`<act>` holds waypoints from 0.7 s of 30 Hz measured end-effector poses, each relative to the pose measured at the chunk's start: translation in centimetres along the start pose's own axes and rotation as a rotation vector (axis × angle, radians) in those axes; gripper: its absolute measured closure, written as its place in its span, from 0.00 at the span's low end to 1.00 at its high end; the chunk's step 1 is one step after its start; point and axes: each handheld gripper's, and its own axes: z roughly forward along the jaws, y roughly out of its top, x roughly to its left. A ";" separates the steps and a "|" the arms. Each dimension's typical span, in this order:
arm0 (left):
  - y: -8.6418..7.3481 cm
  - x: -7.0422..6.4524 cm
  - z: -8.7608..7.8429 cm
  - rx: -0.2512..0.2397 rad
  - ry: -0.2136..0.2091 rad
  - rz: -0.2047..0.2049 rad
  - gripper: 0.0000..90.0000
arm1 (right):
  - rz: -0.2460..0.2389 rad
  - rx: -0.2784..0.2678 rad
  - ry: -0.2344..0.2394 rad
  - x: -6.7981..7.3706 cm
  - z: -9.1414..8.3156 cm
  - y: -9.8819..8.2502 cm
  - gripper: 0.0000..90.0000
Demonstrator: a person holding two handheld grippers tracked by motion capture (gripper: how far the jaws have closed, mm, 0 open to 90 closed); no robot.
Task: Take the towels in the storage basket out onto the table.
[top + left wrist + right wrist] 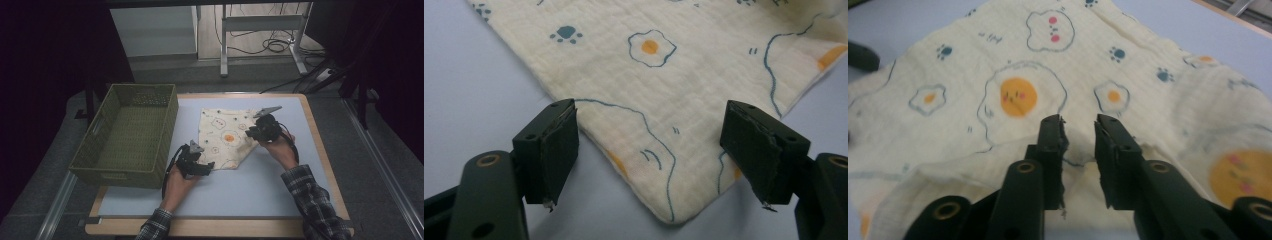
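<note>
A cream cloth [226,137] printed with fried eggs and paw marks is seen lying on the pale blue worktop [260,185], roughly centre of the high view, with a green woven basket [131,135] parked just left of it. From up there the left gripper [202,167] is found at the cloth's lower left corner and the right gripper [252,132] at its right edge, but how the jaws stand can't really be read at that distance. That gets sorted by the close-ups: in the left gripper view the jaws are spread wide, one either side of the rounded corner of the cloth [664,130], which lies flat on the worktop between them and isn't pinched. In the right gripper view the jaws are set narrowly apart over a raised fold of the cloth [1013,95]; the fabric is bunched up right at the tips, though whether any is actually caught between them can't be told. The basket's open inside is visible in the high view.
</note>
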 end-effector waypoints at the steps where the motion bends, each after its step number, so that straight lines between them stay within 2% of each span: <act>1: 0.0 0.0 0.0 0.000 0.000 0.000 0.26 | 0.006 0.007 0.001 0.1 0.8 0.6 0.77; 3: 0.0 0.0 0.0 0.001 0.001 0.001 0.26 | -0.003 0.016 -0.002 0.3 1.3 1.2 0.75; 7: 0.0 0.0 0.0 -0.001 0.000 0.000 0.26 | -0.008 0.025 0.007 0.6 1.0 1.3 0.76; 9: 0.0 0.0 0.0 -0.001 0.000 0.000 0.26 | -0.012 0.035 0.014 0.6 0.7 0.9 0.76; 12: 0.0 0.0 0.0 -0.002 0.001 0.000 0.26 | 0.008 0.039 0.021 0.4 0.6 0.0 0.73; 14: 0.0 0.0 0.0 -0.002 0.001 0.000 0.26 | 0.027 0.046 0.033 0.2 0.9 -0.9 0.70; 17: 0.0 0.0 0.0 -0.002 0.000 -0.001 0.26 | 0.025 0.059 0.028 0.2 1.8 -1.9 0.70; 18: 0.0 0.0 0.0 -0.004 0.000 -0.004 0.26 | 0.024 0.064 0.023 0.1 2.2 -2.1 0.71; 21: 0.0 0.0 0.0 -0.003 -0.001 -0.001 0.26 | 0.010 0.043 0.025 0.4 2.7 -2.5 0.92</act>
